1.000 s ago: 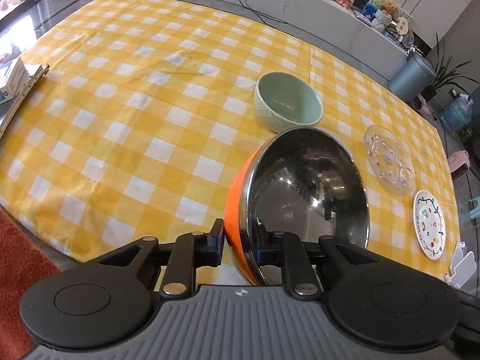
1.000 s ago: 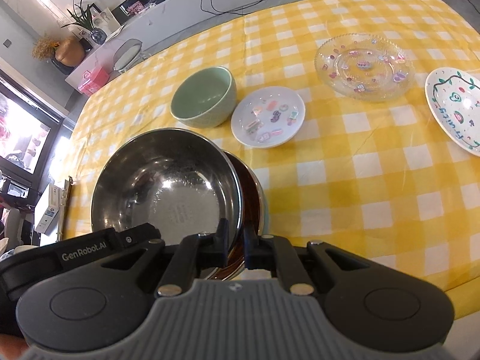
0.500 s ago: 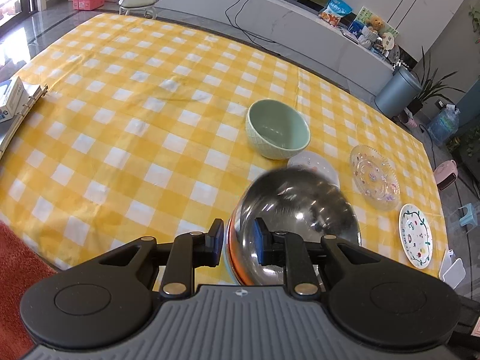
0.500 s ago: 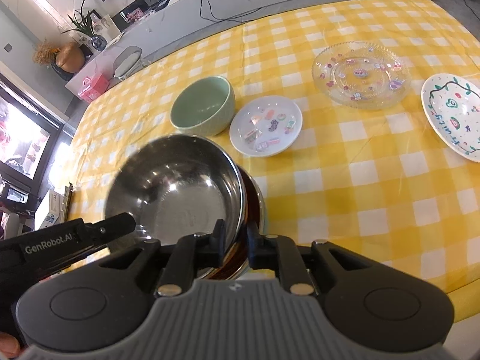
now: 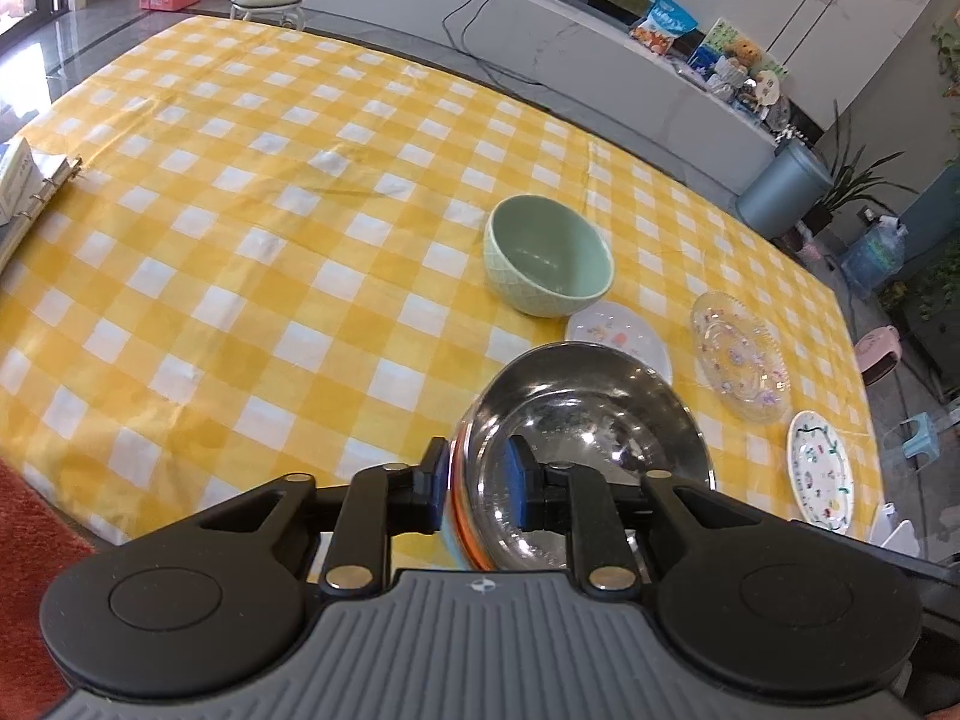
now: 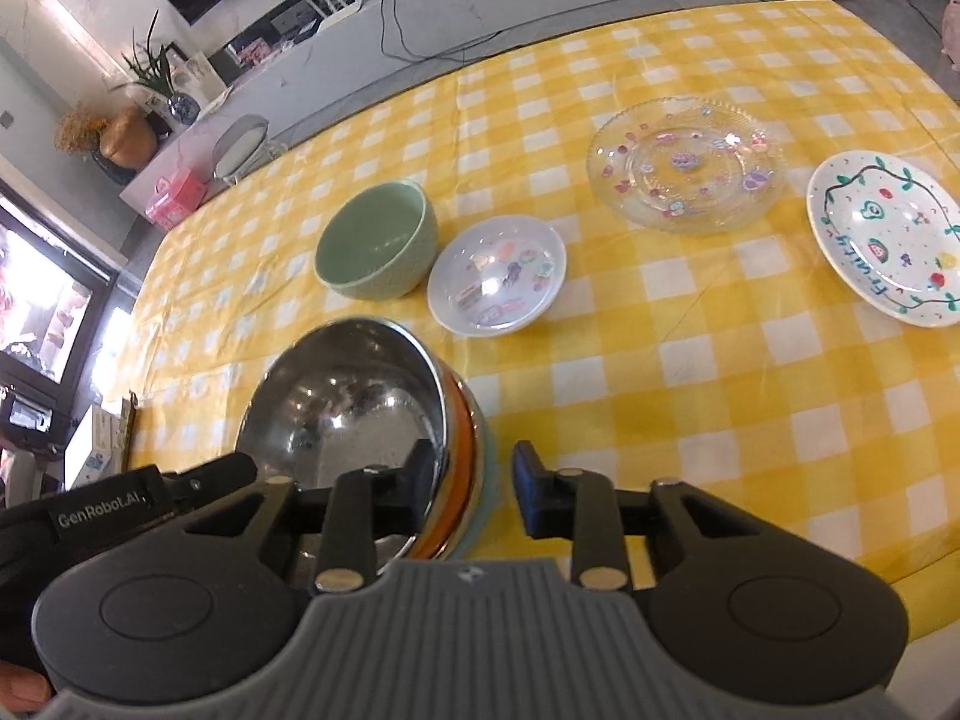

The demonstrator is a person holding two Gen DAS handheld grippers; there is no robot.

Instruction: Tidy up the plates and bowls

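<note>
A nested stack of steel bowls [image 5: 588, 420], showing an orange band and a pale blue edge at its side, sits tilted near the table's front edge. My left gripper [image 5: 477, 480] is closing on its near rim, one pad outside and one inside. My right gripper [image 6: 471, 477] straddles the same stack [image 6: 348, 396] with a gap at the outer pad. Behind lie a green bowl [image 5: 549, 252] [image 6: 375, 246], a small white plate [image 5: 624, 336] [image 6: 498, 273], a glass plate [image 5: 738, 354] [image 6: 684, 162] and a painted white plate [image 5: 819, 474] [image 6: 888, 240].
The yellow checked tablecloth [image 5: 270, 228] covers the whole table. A ring binder [image 5: 24, 192] lies at its left edge. A red rug [image 5: 30, 540] shows below the front edge. A grey bin [image 5: 780, 186] stands beyond the far right corner.
The right gripper's steel bowl has gone into the orange bowl held by the left, and the right jaws have let go of it. Both views have pulled back slightly.
</note>
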